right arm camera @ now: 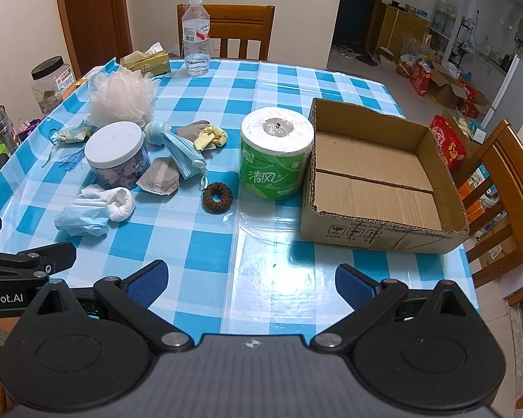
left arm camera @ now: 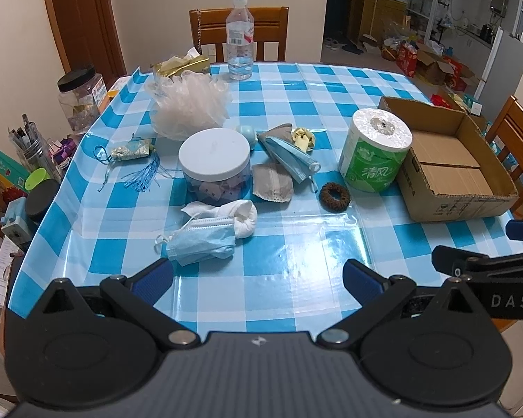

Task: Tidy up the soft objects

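Observation:
Soft things lie across the blue checked table: a crumpled blue mask, a white sock, a grey mask, a folded blue mask, a brown scrunchie, a yellow cloth, a white mesh puff and a green-wrapped toilet roll. An empty cardboard box stands at the right. My left gripper and right gripper are open and empty above the near edge.
A white-lidded jar, a water bottle, a tissue box and a tasselled sachet also sit on the table. Wooden chairs stand at the far side and right. Clutter lies off the left edge.

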`<state>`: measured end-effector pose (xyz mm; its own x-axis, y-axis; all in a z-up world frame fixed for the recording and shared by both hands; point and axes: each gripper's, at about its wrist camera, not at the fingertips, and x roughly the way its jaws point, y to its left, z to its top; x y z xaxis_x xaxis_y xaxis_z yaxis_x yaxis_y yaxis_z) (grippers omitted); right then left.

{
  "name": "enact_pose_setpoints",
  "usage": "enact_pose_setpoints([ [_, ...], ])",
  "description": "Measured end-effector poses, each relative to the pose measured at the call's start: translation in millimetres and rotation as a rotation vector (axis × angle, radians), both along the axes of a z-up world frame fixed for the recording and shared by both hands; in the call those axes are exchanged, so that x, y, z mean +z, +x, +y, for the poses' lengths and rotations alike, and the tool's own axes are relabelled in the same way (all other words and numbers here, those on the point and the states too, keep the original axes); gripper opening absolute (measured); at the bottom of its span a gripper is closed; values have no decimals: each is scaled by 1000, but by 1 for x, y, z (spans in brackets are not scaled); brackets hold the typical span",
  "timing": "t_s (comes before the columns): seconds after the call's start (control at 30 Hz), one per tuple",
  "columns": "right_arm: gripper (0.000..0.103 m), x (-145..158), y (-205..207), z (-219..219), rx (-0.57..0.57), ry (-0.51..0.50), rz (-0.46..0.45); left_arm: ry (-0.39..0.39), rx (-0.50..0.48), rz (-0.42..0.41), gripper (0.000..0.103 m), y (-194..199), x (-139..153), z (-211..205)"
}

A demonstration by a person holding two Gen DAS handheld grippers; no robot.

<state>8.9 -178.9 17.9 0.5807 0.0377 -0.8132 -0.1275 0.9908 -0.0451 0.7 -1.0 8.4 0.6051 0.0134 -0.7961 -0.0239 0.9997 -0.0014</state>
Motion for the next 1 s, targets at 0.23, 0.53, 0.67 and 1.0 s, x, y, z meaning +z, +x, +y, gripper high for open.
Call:
enact_pose_setpoints([
  [0.23,103,0,1,0,1,1,-2,3,-1,-3,102,3,3,-1],
  [0.53,103,1,3,1,2,1,-1,7,-5,-6,102,5,3,-2],
  [0.67,103,2,5,1,3,-1,-2,10,-9,-10,102,7,3,-2],
  [1.0,103,3,8,2,5,-4,-7,9,-13,-12,102,8,2,-2],
])
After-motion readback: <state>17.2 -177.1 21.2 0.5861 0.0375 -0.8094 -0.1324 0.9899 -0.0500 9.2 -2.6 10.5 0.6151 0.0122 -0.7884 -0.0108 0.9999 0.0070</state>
